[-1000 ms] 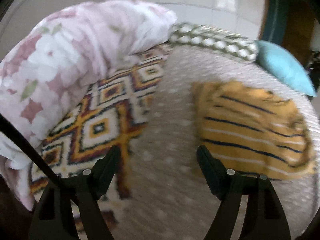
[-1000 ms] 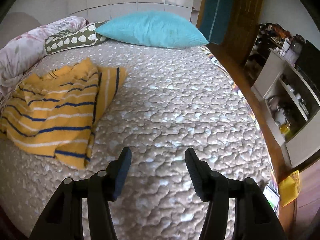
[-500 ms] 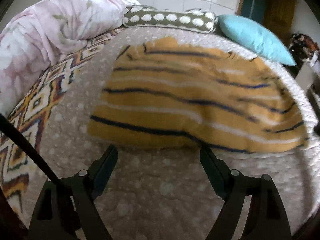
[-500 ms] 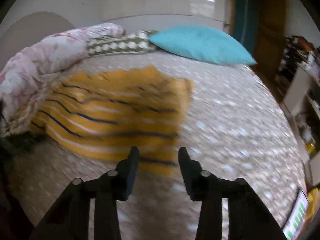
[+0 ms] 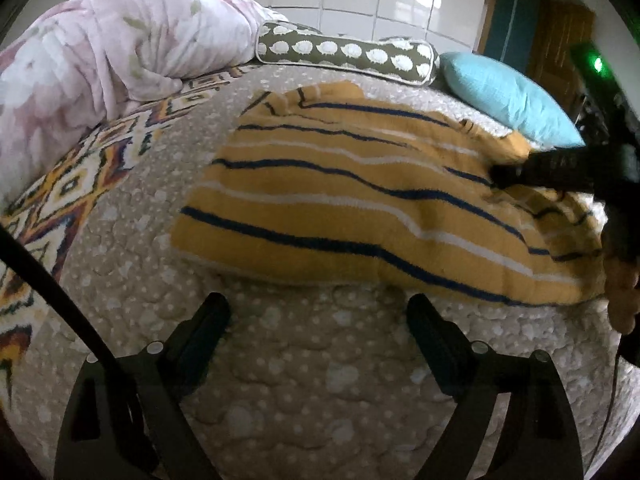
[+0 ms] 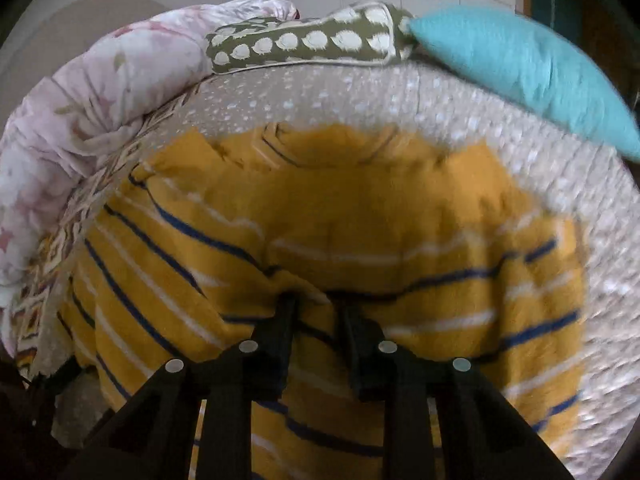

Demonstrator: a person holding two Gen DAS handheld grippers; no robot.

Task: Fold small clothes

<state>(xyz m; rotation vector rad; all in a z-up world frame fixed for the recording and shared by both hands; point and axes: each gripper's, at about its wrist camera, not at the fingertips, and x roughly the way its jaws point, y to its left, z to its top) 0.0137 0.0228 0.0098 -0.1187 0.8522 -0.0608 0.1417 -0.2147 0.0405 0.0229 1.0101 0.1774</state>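
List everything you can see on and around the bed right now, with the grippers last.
sweater: one, mustard yellow with navy and white stripes, lying in the middle of the bed.
bedspread: one, beige with pale spots, under the sweater.
patterned blanket: one, orange, white and dark diamonds, along the bed's left edge.
quilt: one, pink floral, bunched at the far left.
bolster pillow: one, olive with white shapes, at the head.
cushion: one, turquoise, at the head, right of the bolster pillow.
left gripper: black, open, hovering just short of the sweater's near edge.
right gripper: black, jaws narrow, over the sweater; grip unclear.
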